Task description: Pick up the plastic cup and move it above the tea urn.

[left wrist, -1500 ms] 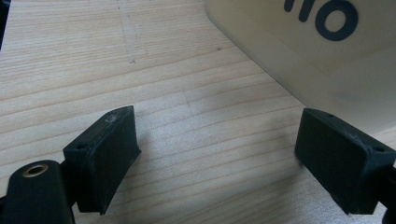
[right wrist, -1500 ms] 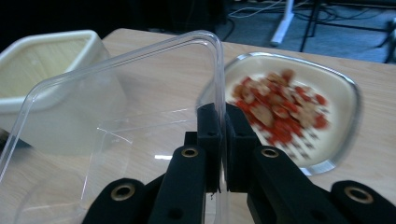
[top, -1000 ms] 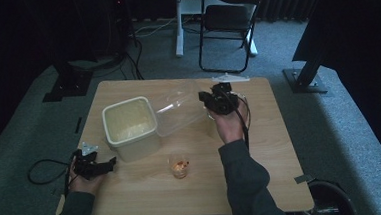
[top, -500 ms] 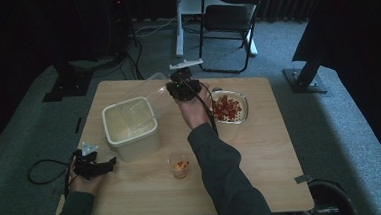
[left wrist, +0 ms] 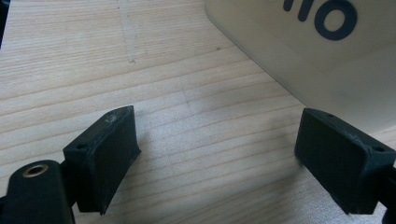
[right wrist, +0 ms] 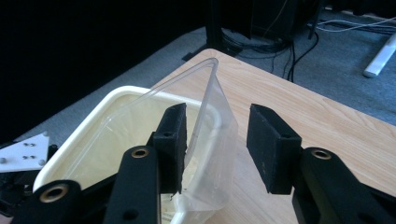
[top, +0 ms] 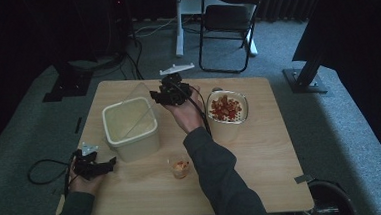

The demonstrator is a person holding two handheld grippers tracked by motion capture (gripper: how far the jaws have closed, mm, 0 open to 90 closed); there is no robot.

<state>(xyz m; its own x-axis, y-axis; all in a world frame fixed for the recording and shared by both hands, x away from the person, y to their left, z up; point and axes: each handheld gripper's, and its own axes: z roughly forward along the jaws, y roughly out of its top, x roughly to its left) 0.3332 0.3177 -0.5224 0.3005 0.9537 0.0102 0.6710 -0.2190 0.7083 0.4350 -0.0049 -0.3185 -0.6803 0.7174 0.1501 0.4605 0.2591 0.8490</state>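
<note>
A clear plastic lid (top: pixel 137 106) leans tilted on the far right rim of the cream tub (top: pixel 129 122). My right gripper (top: pixel 158 96) hovers at that corner. Its jaws have just been opening and stand open around the lid (right wrist: pixel 212 121), which rests by the left pad, with the right pad apart from it; the right gripper (right wrist: pixel 217 140) looks over the tub's rim (right wrist: pixel 93 121). A glass bowl of red pieces (top: pixel 227 110) stands uncovered to the right. My left gripper (top: pixel 107 165) rests open on the table's left edge (left wrist: pixel 215 149), beside the tub wall (left wrist: pixel 327 60).
A small cup with orange-red contents (top: pixel 180 167) stands near the front middle of the wooden table (top: pixel 262 173). A folding chair (top: pixel 228 20) and cables lie on the floor beyond the far edge. A dark bin (top: pixel 329 204) sits at the front right corner.
My right gripper carried the clear lid leftward from above the bowl to the tub, baring the bowl of red pieces. Its jaws have opened. The left hand stayed put.
</note>
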